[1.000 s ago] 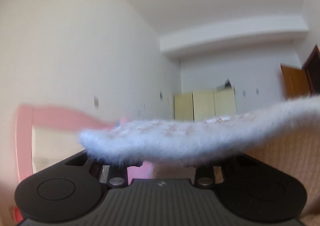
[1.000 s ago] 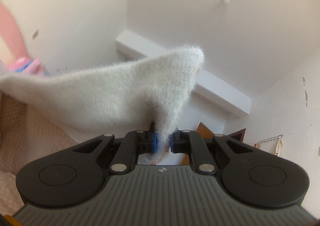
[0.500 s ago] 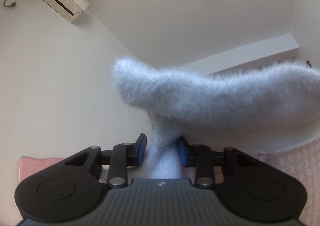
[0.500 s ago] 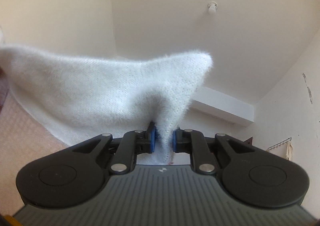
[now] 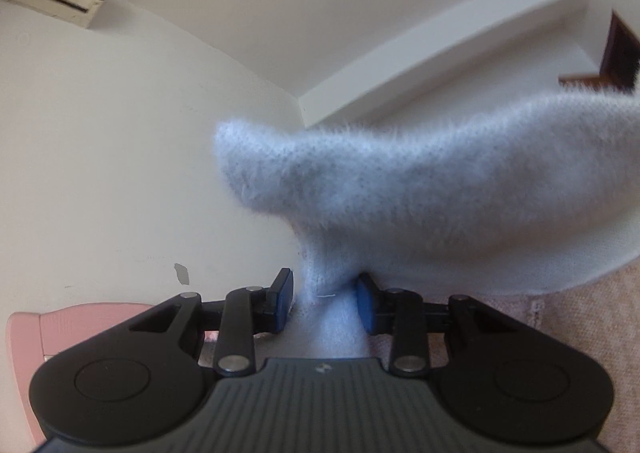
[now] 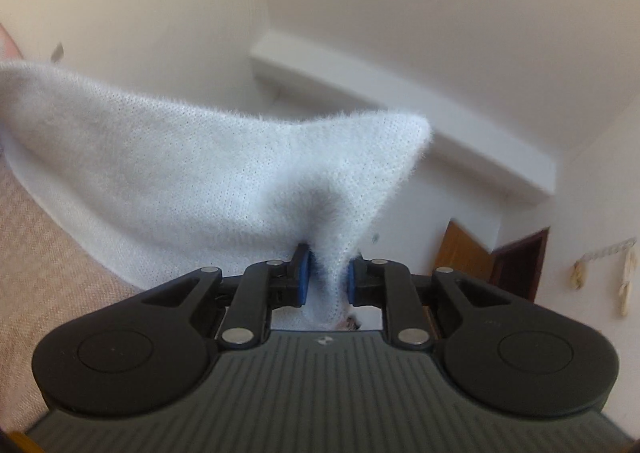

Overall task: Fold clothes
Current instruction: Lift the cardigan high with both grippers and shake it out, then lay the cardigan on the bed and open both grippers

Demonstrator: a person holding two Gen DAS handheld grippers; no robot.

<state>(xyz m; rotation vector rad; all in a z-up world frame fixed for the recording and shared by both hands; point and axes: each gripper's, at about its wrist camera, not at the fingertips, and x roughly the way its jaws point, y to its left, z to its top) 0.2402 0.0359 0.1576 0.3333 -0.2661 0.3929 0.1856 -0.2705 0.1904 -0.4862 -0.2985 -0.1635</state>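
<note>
While both cameras tilted further toward the ceiling a half-second ago, they now dip, the door returning at right of each frame. The left gripper [image 5: 323, 303] and right gripper [image 6: 325, 280] each pinch a corner of the fuzzy white garment [image 6: 192, 189], stretched between them mid-frame above the pinkish bed [image 6: 48, 253]; probably lowering into a fold.
</note>
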